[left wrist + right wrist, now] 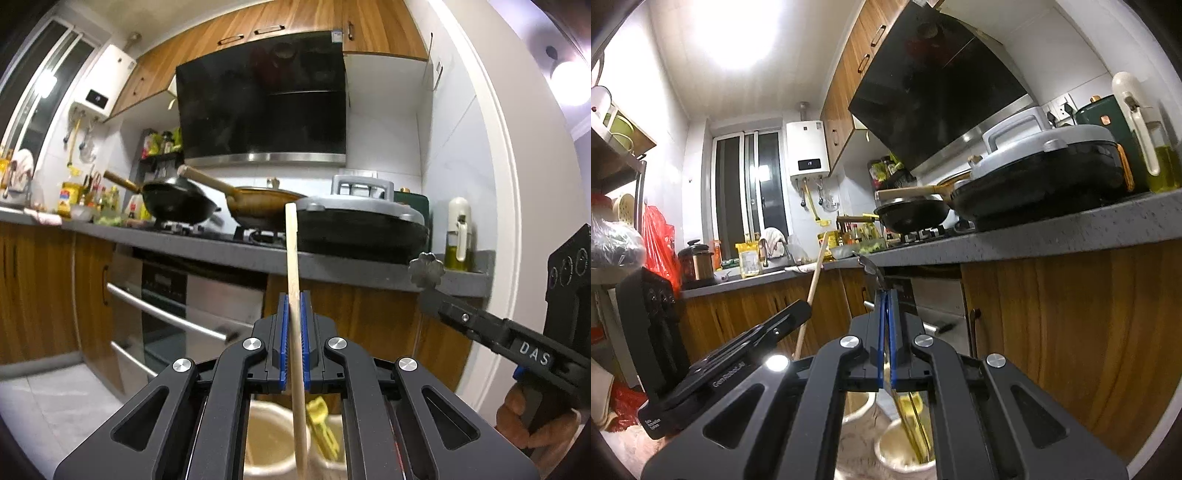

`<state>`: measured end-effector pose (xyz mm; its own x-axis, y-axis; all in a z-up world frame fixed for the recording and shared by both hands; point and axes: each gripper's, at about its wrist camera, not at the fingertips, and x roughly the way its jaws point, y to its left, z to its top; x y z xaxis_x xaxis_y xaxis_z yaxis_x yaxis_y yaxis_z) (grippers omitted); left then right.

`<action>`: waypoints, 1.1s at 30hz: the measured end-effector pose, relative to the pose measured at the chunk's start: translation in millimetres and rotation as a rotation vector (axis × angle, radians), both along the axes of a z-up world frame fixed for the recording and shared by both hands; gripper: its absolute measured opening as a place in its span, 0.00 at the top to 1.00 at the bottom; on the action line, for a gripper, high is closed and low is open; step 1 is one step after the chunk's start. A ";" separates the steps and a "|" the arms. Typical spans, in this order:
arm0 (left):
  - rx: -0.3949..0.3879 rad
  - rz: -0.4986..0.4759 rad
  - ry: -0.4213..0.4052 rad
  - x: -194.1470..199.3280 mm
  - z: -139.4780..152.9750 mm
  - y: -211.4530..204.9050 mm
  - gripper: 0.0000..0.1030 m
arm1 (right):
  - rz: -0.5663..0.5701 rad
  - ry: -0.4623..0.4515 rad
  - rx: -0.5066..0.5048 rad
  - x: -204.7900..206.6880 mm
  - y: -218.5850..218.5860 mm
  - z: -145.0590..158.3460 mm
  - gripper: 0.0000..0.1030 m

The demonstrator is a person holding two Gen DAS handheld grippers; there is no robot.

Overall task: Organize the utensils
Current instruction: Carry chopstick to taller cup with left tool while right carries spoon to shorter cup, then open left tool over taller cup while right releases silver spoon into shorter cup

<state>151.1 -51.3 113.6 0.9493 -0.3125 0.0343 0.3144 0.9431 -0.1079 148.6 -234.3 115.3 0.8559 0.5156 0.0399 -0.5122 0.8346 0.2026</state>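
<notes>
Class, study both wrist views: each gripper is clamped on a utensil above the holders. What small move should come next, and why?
Probably lower the wooden stick, clamped in the left gripper, into the cream holder right beneath it. The right gripper is likewise shut on a metal utensil above a holder, which may follow.

Pale wooden stick utensil point(293, 266), upright, slightly tilted, clamped mid-length between blue pads, metal utensil with flower-shaped handle end point(426, 268), gripped by its shaft, held nearly upright, cream utensil holder point(267, 439) below, containing yellow utensil point(323, 428)
</notes>
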 end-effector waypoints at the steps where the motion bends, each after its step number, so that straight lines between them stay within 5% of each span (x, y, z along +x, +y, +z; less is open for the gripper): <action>1: 0.007 0.010 -0.004 4.3 1.0 -2.1 0.94 | 0.006 0.001 0.008 4.3 0.0 0.7 0.98; 11: 0.098 0.106 -0.007 30.7 -10.8 -13.0 0.94 | 0.035 0.036 0.034 24.6 6.9 -17.8 0.98; 33: 0.137 0.075 0.036 19.1 -35.0 -10.3 0.90 | 0.067 0.278 0.037 59.1 -2.9 -56.1 0.98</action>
<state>170.3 -61.6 78.7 0.9700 -0.2402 -0.0380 0.2409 0.9705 0.0131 207.6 -237.2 59.2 0.8008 0.5737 -0.1717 -0.4863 0.7903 0.3728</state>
